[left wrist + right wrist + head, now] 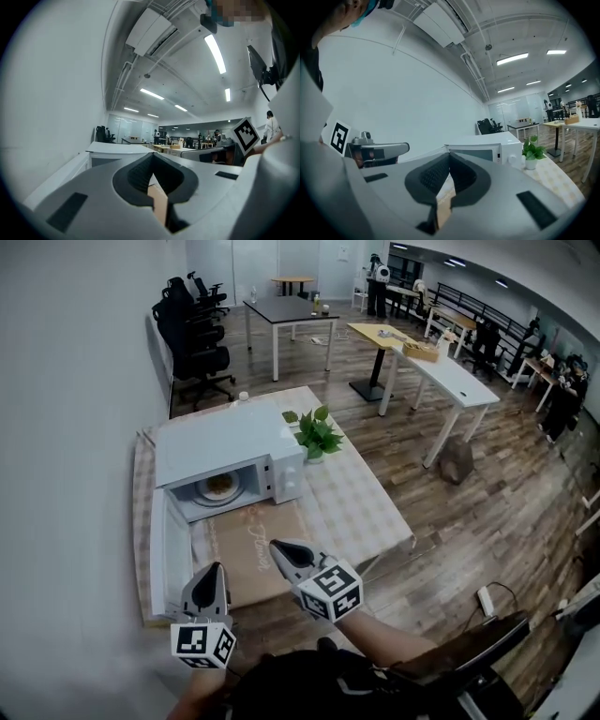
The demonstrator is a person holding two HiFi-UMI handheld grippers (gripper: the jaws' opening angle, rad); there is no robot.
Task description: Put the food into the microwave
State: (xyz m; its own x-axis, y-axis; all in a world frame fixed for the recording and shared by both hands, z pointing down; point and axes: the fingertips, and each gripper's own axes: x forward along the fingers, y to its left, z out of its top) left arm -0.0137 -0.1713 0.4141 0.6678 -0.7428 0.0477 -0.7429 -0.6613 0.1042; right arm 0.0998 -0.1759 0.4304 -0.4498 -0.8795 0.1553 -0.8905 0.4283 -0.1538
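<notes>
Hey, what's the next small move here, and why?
Probably bring the left gripper against the open door and push it shut. The plate of food already sits inside the microwave, and that gripper is shut and empty.

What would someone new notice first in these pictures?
The white microwave stands on the table by the wall with its door swung open toward the camera, and a plate of food sits inside. Nearer the camera, the left gripper and right gripper point at it, both shut and empty. A potted plant stands just right of the microwave.
</notes>
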